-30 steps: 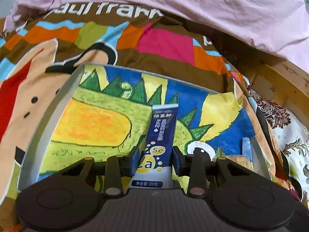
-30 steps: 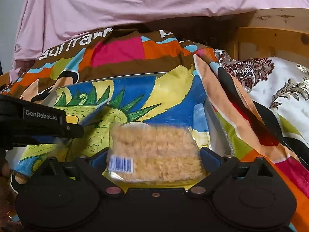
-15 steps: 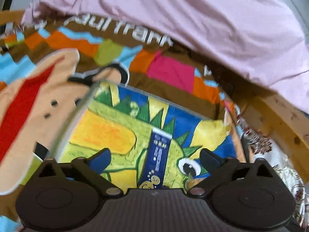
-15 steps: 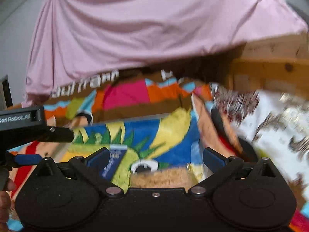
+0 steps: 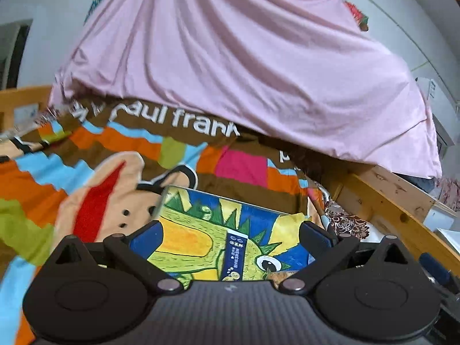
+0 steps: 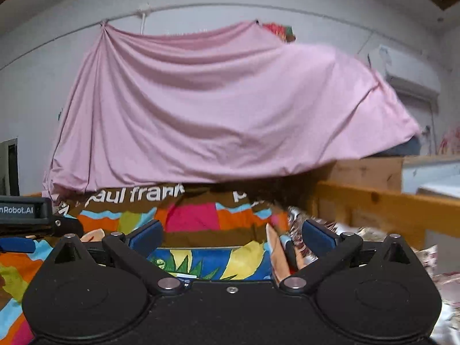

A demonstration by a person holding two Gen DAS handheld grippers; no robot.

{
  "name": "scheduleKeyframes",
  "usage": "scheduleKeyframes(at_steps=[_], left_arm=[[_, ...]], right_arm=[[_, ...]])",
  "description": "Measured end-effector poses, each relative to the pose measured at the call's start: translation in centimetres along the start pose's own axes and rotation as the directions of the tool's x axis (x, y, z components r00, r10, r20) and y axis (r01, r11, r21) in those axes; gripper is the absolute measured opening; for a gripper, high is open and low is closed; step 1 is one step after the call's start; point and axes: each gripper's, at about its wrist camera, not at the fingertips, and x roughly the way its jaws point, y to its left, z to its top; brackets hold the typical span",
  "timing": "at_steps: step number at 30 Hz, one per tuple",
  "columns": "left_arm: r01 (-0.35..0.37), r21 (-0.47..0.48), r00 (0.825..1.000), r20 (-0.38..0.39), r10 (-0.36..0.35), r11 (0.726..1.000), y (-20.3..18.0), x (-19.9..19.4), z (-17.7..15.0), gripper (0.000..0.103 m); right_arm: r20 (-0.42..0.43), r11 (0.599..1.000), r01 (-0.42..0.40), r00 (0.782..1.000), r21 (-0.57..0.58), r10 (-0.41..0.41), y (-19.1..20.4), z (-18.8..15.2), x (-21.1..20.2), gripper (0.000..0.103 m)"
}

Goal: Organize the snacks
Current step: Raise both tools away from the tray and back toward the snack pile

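Note:
A tray (image 5: 172,198) with a painted green dinosaur on its floor lies on the bed. A dark blue snack stick pack (image 5: 235,254) lies in it. A corner of the clear crispy-rice pack (image 5: 283,275) shows at the tray's right, mostly hidden by my gripper body. My left gripper (image 5: 229,237) is open and empty, raised above the tray. My right gripper (image 6: 230,235) is open and empty, raised higher and tilted up; only the tray's far part (image 6: 207,260) and the top end of the blue pack (image 6: 186,276) show below it.
The tray sits on a bright patchwork blanket (image 5: 95,155) printed "paul frank". A pink sheet (image 5: 244,72) hangs behind it. A wooden bed rail (image 5: 388,201) runs along the right, with a floral pillow (image 5: 348,224) beside it. The left gripper's body (image 6: 26,211) shows at left.
Both grippers opened, let go of the blue pack and the rice pack in the tray, then pulled back and tilted upward.

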Motion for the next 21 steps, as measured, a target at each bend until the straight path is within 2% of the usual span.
scheduleKeyframes(at_steps=[8, 17, 21], left_arm=[[-0.001, 0.037, 0.998, 0.063, -0.002, 0.999, 1.2, -7.5, -0.8, 0.103], [0.014, 0.109, 0.999, 0.036, -0.018, 0.994, 2.3, -14.1, -3.1, 0.103], [0.008, 0.153, 0.999, 0.045, -0.015, 0.988, 2.8, -16.5, -4.5, 0.103]], right_arm=[[0.051, 0.997, 0.013, 0.999, -0.072, -0.01, 1.8, 0.0, -7.9, 0.103], [0.108, 0.983, 0.004, 0.994, -0.184, 0.016, 4.3, -1.8, -16.6, 0.103], [0.087, 0.981, 0.01, 0.996, -0.194, 0.007, 5.0, -2.5, -18.9, 0.103]])
